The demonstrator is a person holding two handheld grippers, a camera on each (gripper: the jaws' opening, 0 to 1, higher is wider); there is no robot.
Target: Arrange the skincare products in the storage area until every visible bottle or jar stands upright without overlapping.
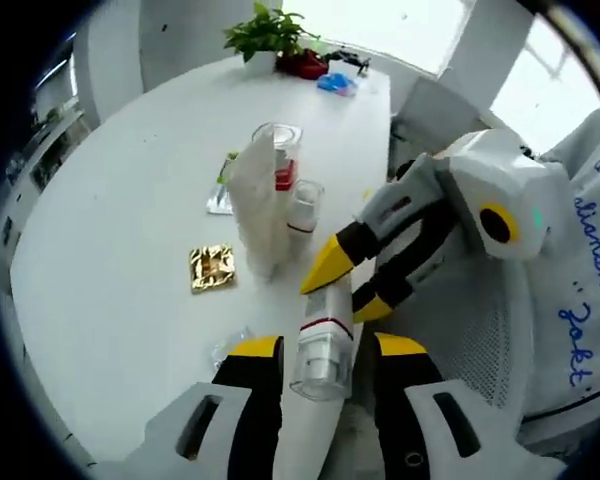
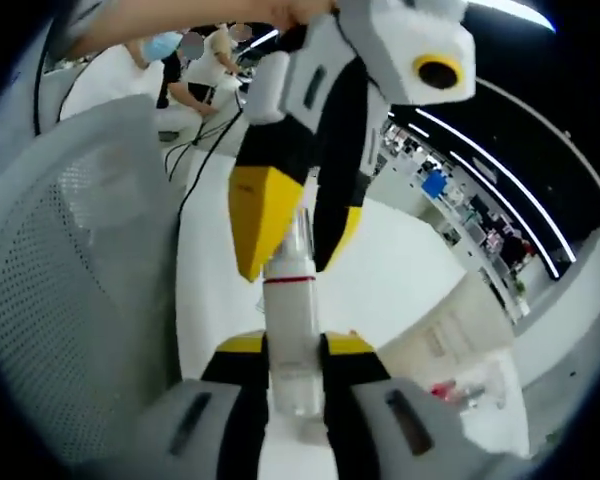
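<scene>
The white tube is gripped at opposite ends by both grippers, its long axis running between their clenched fingers

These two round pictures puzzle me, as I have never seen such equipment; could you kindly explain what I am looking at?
There is no robot here: a person holds a two-jaw gripper in each hand, and a fisheye camera rides on each one, looking along its yellow-tipped jaws. In the left gripper view, the left gripper rises from the bottom edge, closed on a white tube with a clear cap and a red band. The right gripper comes in from the right and grips the same tube further up. The right gripper view shows the same scene from the other side: the right gripper and the left gripper both hold the white tube.

On the white table stand a white carton, small clear-capped bottles, a gold packet and a potted plant.
</scene>
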